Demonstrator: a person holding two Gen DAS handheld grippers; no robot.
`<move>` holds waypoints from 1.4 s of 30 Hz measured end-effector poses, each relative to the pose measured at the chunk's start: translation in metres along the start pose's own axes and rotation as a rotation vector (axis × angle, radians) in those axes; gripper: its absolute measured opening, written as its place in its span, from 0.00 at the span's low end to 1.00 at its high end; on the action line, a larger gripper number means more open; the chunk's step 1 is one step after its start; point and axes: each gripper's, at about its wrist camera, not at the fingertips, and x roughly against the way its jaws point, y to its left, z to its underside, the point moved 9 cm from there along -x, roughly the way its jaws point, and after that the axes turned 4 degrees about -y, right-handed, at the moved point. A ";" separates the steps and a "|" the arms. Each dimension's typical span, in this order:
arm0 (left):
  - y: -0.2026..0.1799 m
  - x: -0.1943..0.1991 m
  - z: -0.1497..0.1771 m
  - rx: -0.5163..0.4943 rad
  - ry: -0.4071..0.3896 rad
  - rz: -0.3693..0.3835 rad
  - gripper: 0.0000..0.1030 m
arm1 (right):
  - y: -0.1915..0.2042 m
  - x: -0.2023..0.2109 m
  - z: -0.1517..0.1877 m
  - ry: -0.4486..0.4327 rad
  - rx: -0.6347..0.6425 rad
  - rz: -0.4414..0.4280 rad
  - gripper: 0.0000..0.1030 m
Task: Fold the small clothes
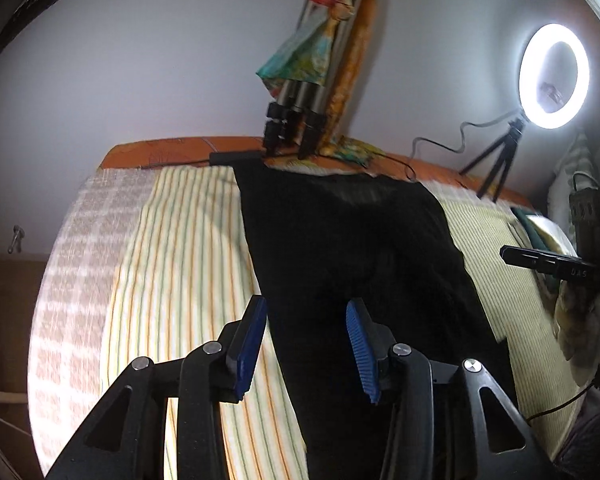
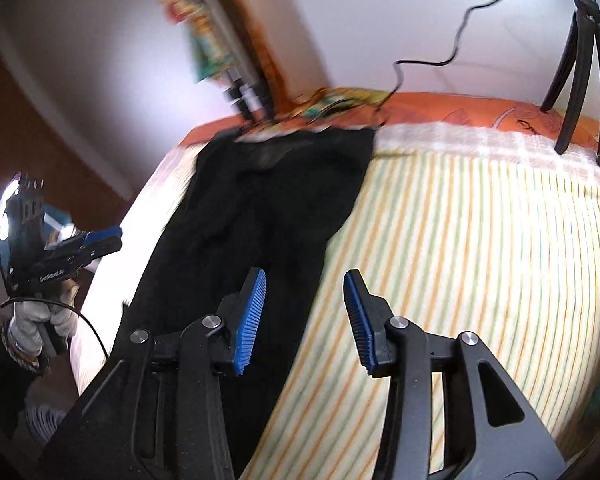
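Both grippers, left gripper (image 1: pixel 306 312) and right gripper (image 2: pixel 305 284), stand partly open, empty, above black garment (image 1: pixel 340 232). Probably between folds; next needs regrasping its near edge.

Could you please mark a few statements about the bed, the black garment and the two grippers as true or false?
1. The black garment lies spread on the striped sheet. True.
2. The left gripper is clamped on the garment. False: its jaws stand apart with nothing pinched between them.
3. A lit ring light stands on a small tripod at the far side of the bed. True.
4. The right gripper holds a white towel. False: it is open and empty, over the garment's edge and the sheet.
5. The garment is red. False: it is black.
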 end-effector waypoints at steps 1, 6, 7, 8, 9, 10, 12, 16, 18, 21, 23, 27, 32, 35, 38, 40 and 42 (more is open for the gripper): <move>0.005 -0.007 -0.008 0.009 -0.001 -0.001 0.42 | -0.005 -0.006 -0.008 0.003 -0.007 -0.006 0.42; 0.022 -0.046 -0.035 0.063 0.024 0.018 0.48 | -0.012 -0.039 -0.035 0.027 -0.046 -0.046 0.42; 0.026 -0.054 -0.040 0.076 0.028 0.021 0.48 | -0.014 -0.047 -0.040 0.030 -0.045 -0.038 0.42; 0.029 -0.063 -0.044 0.083 0.035 0.020 0.48 | -0.016 -0.053 -0.044 0.031 -0.044 -0.028 0.42; 0.032 -0.071 -0.048 0.087 0.040 0.009 0.47 | -0.018 -0.059 -0.049 0.031 -0.049 -0.022 0.42; 0.035 -0.078 -0.053 0.088 0.041 0.004 0.48 | -0.020 -0.064 -0.052 0.032 -0.061 -0.028 0.42; 0.039 -0.091 -0.059 0.097 0.046 0.005 0.47 | -0.024 -0.072 -0.058 0.031 -0.087 -0.037 0.42; 0.044 -0.113 -0.069 0.142 0.055 0.033 0.47 | -0.028 -0.089 -0.066 0.034 -0.103 -0.056 0.42; 0.045 -0.121 -0.072 0.152 0.062 0.033 0.47 | -0.028 -0.096 -0.068 0.037 -0.100 -0.067 0.42; 0.044 -0.131 -0.077 0.166 0.064 0.046 0.44 | -0.023 -0.103 -0.071 0.036 -0.075 -0.079 0.42; 0.044 -0.138 -0.079 0.165 0.062 0.041 0.38 | -0.022 -0.108 -0.073 0.036 -0.056 -0.074 0.29; 0.048 -0.148 -0.080 0.154 0.059 0.005 0.09 | -0.023 -0.111 -0.082 0.026 0.027 0.005 0.04; 0.050 -0.150 -0.080 0.149 0.036 0.017 0.02 | -0.025 -0.109 -0.086 0.014 0.040 0.018 0.04; 0.049 -0.149 -0.081 0.130 0.031 0.011 0.01 | -0.025 -0.112 -0.082 0.047 0.009 -0.015 0.13; 0.048 -0.147 -0.082 0.127 0.026 0.011 0.00 | -0.023 -0.116 -0.081 0.045 0.008 -0.017 0.16; 0.046 -0.144 -0.083 0.131 0.020 0.016 0.00 | -0.016 -0.114 -0.080 0.039 0.050 -0.002 0.07; 0.045 -0.136 -0.086 0.130 0.011 0.025 0.00 | -0.009 -0.107 -0.081 0.027 0.080 0.003 0.05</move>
